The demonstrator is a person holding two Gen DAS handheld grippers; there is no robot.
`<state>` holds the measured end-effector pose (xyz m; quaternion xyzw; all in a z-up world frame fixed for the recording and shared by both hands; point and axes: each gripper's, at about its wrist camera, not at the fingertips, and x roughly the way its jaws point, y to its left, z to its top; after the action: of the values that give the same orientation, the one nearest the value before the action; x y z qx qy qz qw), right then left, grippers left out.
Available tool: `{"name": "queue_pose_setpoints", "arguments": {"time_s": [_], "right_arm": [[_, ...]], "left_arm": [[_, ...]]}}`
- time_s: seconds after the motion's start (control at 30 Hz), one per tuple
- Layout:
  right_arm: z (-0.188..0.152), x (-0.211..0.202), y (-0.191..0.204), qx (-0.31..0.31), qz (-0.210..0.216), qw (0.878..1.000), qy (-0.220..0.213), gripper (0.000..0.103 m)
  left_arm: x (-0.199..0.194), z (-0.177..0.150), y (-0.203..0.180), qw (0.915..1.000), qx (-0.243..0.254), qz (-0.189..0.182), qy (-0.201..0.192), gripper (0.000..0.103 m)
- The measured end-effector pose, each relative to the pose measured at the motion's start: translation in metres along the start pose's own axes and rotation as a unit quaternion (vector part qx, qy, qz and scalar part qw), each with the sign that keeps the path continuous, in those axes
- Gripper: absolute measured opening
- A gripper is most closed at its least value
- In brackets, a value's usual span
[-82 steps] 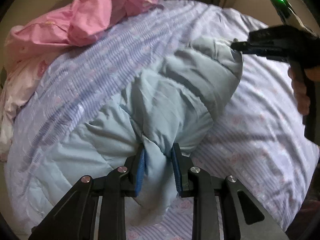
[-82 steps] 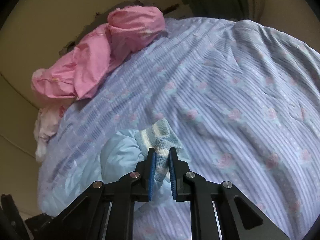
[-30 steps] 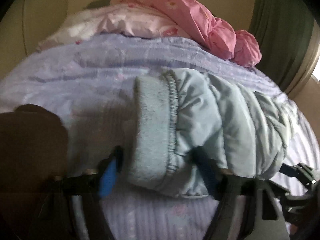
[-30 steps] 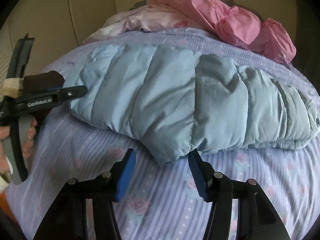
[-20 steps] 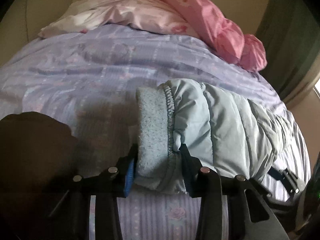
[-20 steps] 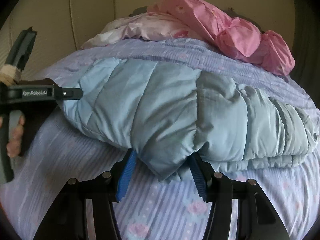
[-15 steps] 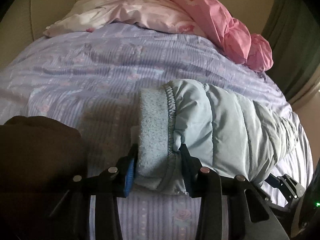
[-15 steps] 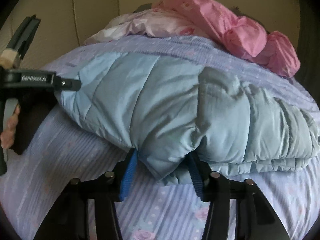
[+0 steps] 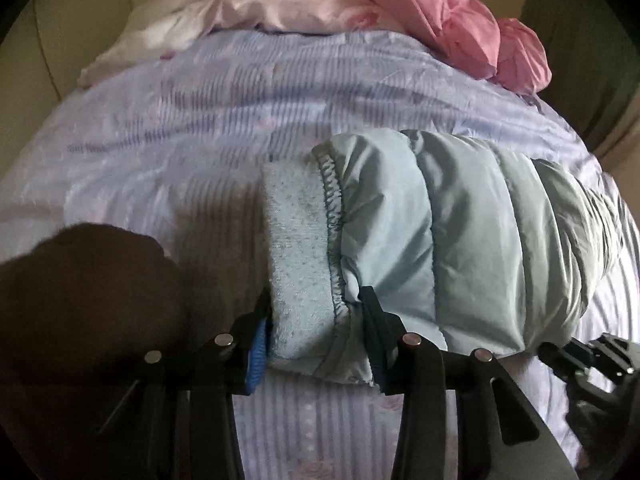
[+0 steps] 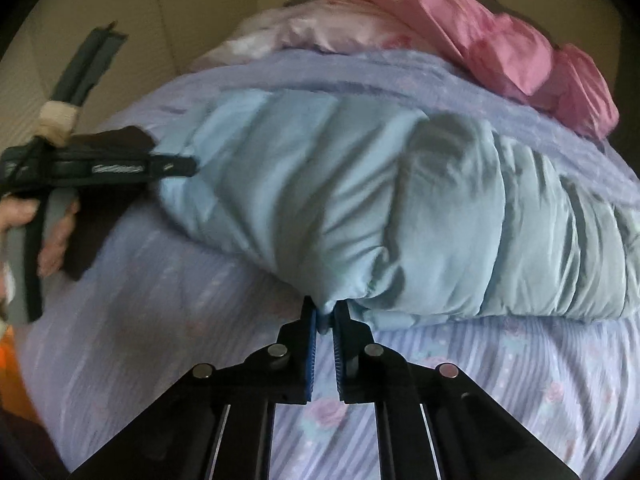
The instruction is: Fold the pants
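Pale blue quilted pants (image 10: 360, 200) lie in a thick folded bundle across the middle of a lilac striped bedspread (image 10: 520, 380), with a heap of pink bedding (image 10: 500, 40) at the far edge of the bedspread behind them.

The padded fabric looks puffy, light and soft, with a smooth shell that may slide under a shallow pinch, so the bundle is likely to spring open unless pressed flat. The fleecy waistband (image 9: 300, 264), stitched along a gathered seam, seems the firmest place to take hold; a deep bite on the bundle's thick edge looks safer than a nip at a corner.

The left tongs (image 9: 316, 340) stand at the near side of the pants, jaws set wide, with the waistband and the first quilted panel between them; the blue pads touch the cloth on both sides, though how hard they press cannot be told. The right tongs (image 10: 326, 324) are nearly closed, pinching a small tuck of blue fabric at the near lower edge of the bundle. In the right view, the left tongs' tip meets the far left end of the pants.
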<state>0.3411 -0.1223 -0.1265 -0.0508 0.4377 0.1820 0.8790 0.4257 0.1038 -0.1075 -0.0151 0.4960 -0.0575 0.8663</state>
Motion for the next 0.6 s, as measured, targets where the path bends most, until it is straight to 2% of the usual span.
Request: {"name": "queue_pose_setpoints", "arguments": {"time_s": [0.07,0.13,0.2,0.27,0.3,0.37,0.43,0.53,0.6], "right_arm": [[0.001,0.009,-0.005,0.008,-0.007,1.000,0.013,0.012],[0.000,0.007,-0.006,0.007,-0.001,1.000,0.021,0.016],[-0.003,-0.004,-0.004,-0.002,-0.001,1.000,0.030,0.026],[-0.007,-0.022,-0.005,0.001,-0.006,1.000,0.029,0.056],[-0.009,-0.032,-0.006,0.003,-0.007,1.000,0.021,0.060],[-0.013,-0.057,-0.009,-0.002,-0.009,1.000,-0.001,0.061],[-0.012,-0.079,-0.017,-0.001,-0.011,1.000,-0.024,0.061],[-0.010,-0.113,-0.051,0.045,-0.020,0.996,-0.079,0.061],[-0.010,-0.131,-0.089,0.103,-0.044,0.987,-0.116,0.061]], "left_arm": [[-0.005,0.000,-0.003,1.0000,0.009,0.004,0.001,0.047],[-0.017,-0.002,-0.012,0.9990,0.037,0.025,-0.005,0.054],[-0.038,-0.005,-0.021,0.9972,0.059,0.037,-0.028,0.073],[-0.064,-0.010,-0.034,0.9932,0.091,0.043,-0.059,0.083],[-0.083,-0.015,-0.045,0.9880,0.115,0.057,-0.086,0.083],[-0.109,-0.022,-0.064,0.9790,0.140,0.075,-0.128,0.091],[-0.125,-0.024,-0.082,0.9741,0.154,0.057,-0.155,0.091],[-0.132,-0.022,-0.115,0.9676,0.175,0.035,-0.179,0.091],[-0.128,-0.020,-0.137,0.9615,0.187,0.034,-0.199,0.083]]}}
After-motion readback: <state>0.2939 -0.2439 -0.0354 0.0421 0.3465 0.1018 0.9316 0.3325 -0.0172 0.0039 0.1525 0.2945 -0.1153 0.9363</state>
